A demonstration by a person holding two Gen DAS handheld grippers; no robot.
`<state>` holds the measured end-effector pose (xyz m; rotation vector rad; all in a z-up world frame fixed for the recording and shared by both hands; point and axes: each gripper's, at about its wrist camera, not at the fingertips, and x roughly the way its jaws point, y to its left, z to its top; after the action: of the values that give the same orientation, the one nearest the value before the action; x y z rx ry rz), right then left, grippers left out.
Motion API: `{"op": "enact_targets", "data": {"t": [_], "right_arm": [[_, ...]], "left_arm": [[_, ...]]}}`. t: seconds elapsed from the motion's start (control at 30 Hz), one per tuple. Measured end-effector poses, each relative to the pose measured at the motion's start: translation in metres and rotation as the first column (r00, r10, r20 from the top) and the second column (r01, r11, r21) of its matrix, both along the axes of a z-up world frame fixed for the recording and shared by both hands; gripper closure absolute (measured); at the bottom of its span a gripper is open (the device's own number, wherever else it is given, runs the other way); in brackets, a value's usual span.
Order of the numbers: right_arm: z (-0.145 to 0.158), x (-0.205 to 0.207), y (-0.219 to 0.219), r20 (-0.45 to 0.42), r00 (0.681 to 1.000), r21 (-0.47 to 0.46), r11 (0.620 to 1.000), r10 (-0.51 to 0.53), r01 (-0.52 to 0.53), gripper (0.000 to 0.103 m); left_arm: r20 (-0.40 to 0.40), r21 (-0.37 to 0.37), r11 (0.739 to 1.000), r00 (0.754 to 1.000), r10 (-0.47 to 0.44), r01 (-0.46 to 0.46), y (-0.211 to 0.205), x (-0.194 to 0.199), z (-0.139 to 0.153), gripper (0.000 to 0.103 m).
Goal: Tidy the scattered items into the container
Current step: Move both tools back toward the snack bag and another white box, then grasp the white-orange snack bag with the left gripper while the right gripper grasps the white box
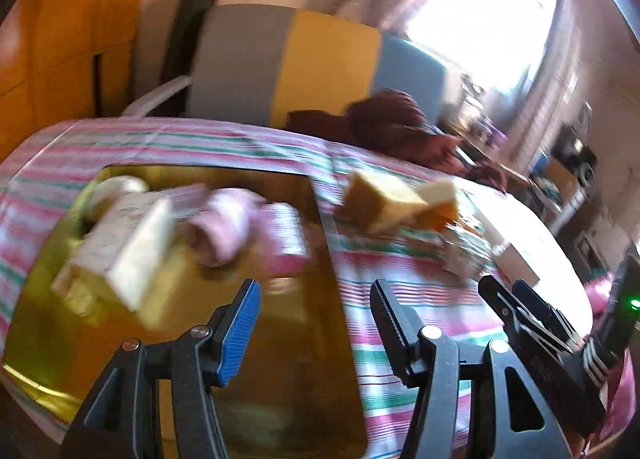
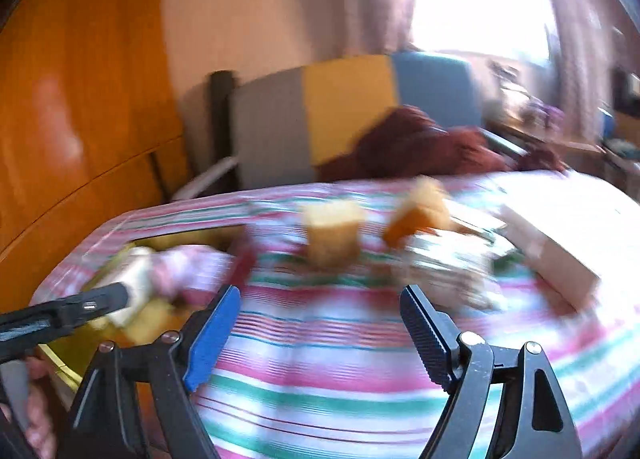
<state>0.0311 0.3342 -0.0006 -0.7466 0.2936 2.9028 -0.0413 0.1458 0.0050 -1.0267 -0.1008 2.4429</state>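
A shallow gold tray (image 1: 280, 359) lies on the striped cloth at the left; it holds a white box (image 1: 128, 247), a pink roll (image 1: 224, 227) and a pink packet (image 1: 286, 243). Two yellow sponge blocks (image 1: 380, 199) (image 1: 442, 199) lie on the cloth right of the tray, also in the right wrist view (image 2: 332, 231) (image 2: 420, 215). A clear crinkled packet (image 2: 444, 263) lies beside them. My left gripper (image 1: 316, 315) is open and empty over the tray's right rim. My right gripper (image 2: 320, 323) is open and empty above the cloth, short of the sponges. Both views are blurred.
A flat beige box (image 2: 548, 255) lies at the right of the table. A chair with grey, yellow and blue panels (image 1: 320, 67) stands behind it with a dark red cloth (image 1: 392, 123). A wooden wardrobe (image 2: 80, 99) is at the left.
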Motion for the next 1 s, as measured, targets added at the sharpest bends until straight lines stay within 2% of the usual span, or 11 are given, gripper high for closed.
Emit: {"op": "enact_targets", "data": {"t": [0.1, 0.2, 0.3, 0.4, 0.5, 0.6, 0.73, 0.87, 1.0], "right_arm": [[-0.015, 0.016, 0.048, 0.026, 0.992, -0.016, 0.992, -0.124, 0.124, 0.020], [-0.028, 0.029, 0.092, 0.057, 0.969, -0.009, 0.971, -0.239, 0.239, 0.020], [-0.032, 0.037, 0.125, 0.056, 0.948, 0.002, 0.949, -0.314, 0.315, 0.017], [-0.035, 0.044, 0.154, 0.058, 0.931, 0.012, 0.932, -0.361, 0.361, 0.016], [-0.037, 0.048, 0.173, 0.067, 0.921, 0.040, 0.924, -0.383, 0.381, 0.014], [-0.039, 0.046, 0.183, 0.084, 0.917, 0.075, 0.920, -0.390, 0.385, 0.011], [-0.042, 0.037, 0.207, 0.119, 0.905, 0.108, 0.912, -0.408, 0.397, 0.007], [-0.043, 0.019, 0.235, 0.160, 0.914, 0.067, 0.928, -0.373, 0.367, 0.007], [-0.047, 0.005, 0.256, 0.205, 0.931, -0.020, 0.950, -0.301, 0.312, 0.009]], "left_arm": [[-0.003, 0.006, 0.997, 0.997, -0.071, 0.071, 0.035, 0.003, 0.002, 0.045], [-0.008, -0.004, 0.990, 0.990, -0.143, 0.143, 0.075, 0.000, 0.000, 0.045], [0.024, -0.004, 0.978, 0.978, -0.207, 0.207, 0.112, -0.009, -0.009, 0.045], [0.056, 0.005, 0.973, 0.971, -0.232, 0.232, 0.134, -0.013, -0.018, 0.045], [0.068, -0.019, 0.963, 0.962, -0.266, 0.268, 0.158, -0.016, -0.027, 0.044], [0.069, -0.089, 0.948, 0.952, -0.300, 0.305, 0.181, -0.017, -0.032, 0.044], [0.094, -0.090, 0.937, 0.940, -0.328, 0.336, 0.197, -0.019, -0.036, 0.044], [0.107, -0.093, 0.934, 0.936, -0.334, 0.344, 0.206, -0.022, -0.039, 0.044], [0.122, -0.119, 0.933, 0.938, -0.325, 0.339, 0.215, -0.026, -0.042, 0.044]]}}
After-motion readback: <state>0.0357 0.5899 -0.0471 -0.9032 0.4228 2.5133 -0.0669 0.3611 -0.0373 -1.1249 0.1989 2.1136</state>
